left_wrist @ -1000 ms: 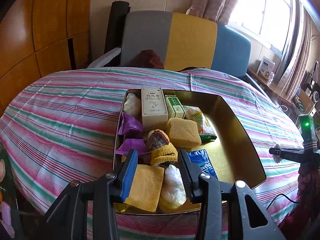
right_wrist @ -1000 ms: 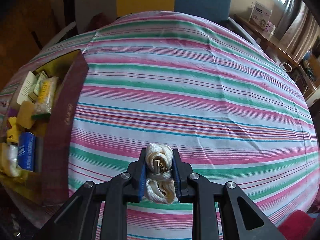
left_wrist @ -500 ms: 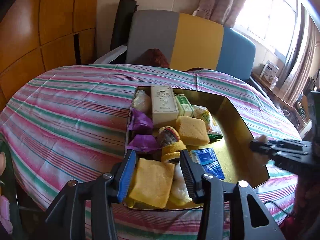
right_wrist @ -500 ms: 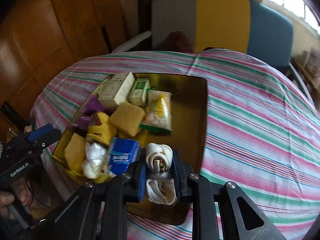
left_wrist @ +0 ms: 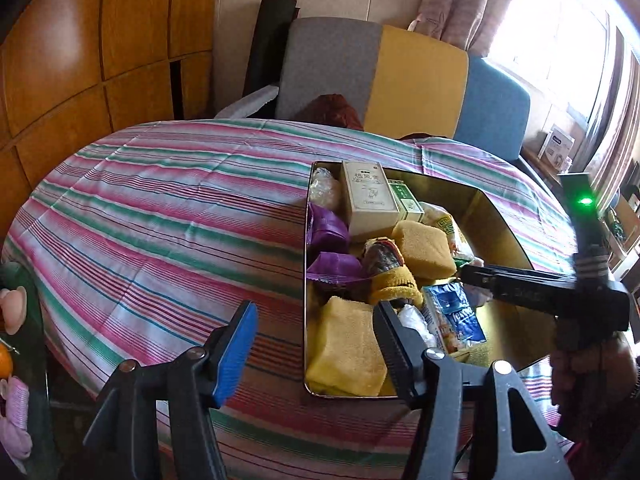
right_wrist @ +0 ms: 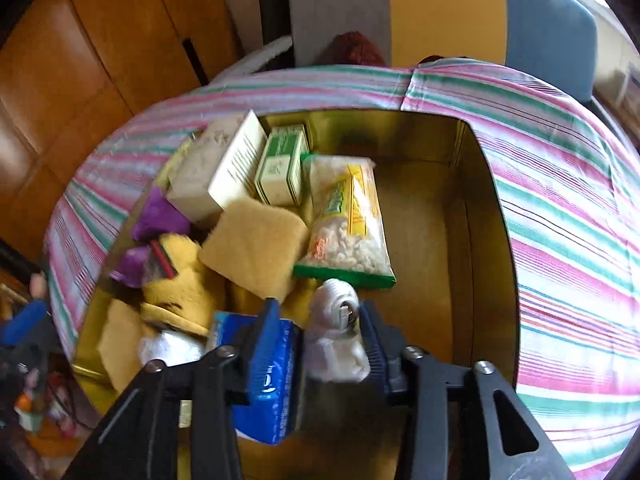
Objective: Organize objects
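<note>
Right gripper (right_wrist: 322, 334) hung inside tin (right_wrist: 486, 208), jaws parted around white rope bundle (right_wrist: 336, 340). Left gripper (left_wrist: 314, 350) open, empty. Tin mostly packed; release pending.

Gold tray (left_wrist: 502, 216), centre-right of frame, on striped counter (left_wrist: 168, 216): cream carton (left_wrist: 368, 194), green box (left_wrist: 406, 200), yellow sponge (left_wrist: 424, 248), purple wrappers (left_wrist: 330, 232), blue packet (left_wrist: 456, 316). Left tongs (left_wrist: 314, 344), lower centre, spread wide. Right tongs (left_wrist: 472, 272) enter from right, over tray.
</note>
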### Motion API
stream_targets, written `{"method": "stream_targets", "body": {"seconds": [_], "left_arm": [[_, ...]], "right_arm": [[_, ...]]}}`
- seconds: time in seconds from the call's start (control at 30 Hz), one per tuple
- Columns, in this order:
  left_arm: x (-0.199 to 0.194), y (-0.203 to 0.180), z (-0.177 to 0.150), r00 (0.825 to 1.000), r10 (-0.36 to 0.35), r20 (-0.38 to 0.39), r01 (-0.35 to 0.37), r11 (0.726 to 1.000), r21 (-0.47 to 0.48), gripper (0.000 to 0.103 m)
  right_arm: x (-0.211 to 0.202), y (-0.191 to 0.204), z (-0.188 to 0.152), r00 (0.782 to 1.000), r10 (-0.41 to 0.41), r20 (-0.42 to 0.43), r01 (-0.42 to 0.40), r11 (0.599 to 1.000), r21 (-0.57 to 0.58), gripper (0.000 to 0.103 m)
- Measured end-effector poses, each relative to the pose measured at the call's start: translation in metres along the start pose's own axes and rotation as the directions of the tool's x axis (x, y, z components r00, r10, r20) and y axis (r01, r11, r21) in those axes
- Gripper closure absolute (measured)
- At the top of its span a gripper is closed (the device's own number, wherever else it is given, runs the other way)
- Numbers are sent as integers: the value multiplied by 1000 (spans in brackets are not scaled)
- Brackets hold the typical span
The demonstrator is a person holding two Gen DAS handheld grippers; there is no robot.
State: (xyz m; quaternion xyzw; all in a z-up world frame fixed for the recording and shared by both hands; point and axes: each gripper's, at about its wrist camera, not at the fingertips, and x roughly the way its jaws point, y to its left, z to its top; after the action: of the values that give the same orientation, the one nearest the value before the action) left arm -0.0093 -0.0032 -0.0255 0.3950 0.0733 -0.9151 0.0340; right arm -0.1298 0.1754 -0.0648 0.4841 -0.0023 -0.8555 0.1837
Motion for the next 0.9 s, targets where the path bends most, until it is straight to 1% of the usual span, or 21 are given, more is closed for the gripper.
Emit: {"method": "stream_targets", "body": {"seconds": [0.03, 0.07, 0.2, 0.33, 0.4, 0.47, 0.53, 0.57, 0.73, 0.9], "left_arm": [[0, -1, 0, 1000, 12, 7, -12, 1000, 4, 42], [-1, -2, 1, 1000, 23, 13, -23, 1000, 8, 42], [-6, -6, 3, 999, 30, 39, -30, 999, 10, 42], [-11, -9, 5, 997, 45, 55, -46, 999, 12, 41], [-15, -10, 6, 997, 35, 67, -36, 999, 5, 37], [-19, -14, 7, 996, 46, 79, -47, 999, 10, 31], [-22, -19, 8, 994, 54, 91, -56, 998, 19, 30], [-23, -21, 8, 994, 62, 95, -64, 998, 22, 28], [-25, -33, 10, 993, 87, 82, -90, 995, 32, 28], [-23, -37, 6, 992, 103, 70, -106, 994, 33, 28]], "right_arm": [[-5, -1, -1, 1000, 3, 13, -3, 1000, 5, 51], [-10, -1, -3, 1000, 6, 26, -6, 1000, 8, 49], [-27, 1, -10, 998, -18, 65, 17, 1000, 13, 45], [-42, 10, -17, 992, -69, 109, 70, 998, -3, 39], [-46, 13, -22, 988, -96, 121, 98, 995, -9, 38], [-51, 14, -26, 985, -119, 125, 120, 993, -7, 38], [-57, 13, -30, 984, -121, 133, 121, 993, 8, 38], [-61, 13, -33, 982, -130, 140, 129, 992, 16, 37], [-78, 14, -47, 970, -165, 180, 161, 986, 34, 34], [-86, 17, -57, 955, -199, 221, 190, 980, 61, 34]]}}
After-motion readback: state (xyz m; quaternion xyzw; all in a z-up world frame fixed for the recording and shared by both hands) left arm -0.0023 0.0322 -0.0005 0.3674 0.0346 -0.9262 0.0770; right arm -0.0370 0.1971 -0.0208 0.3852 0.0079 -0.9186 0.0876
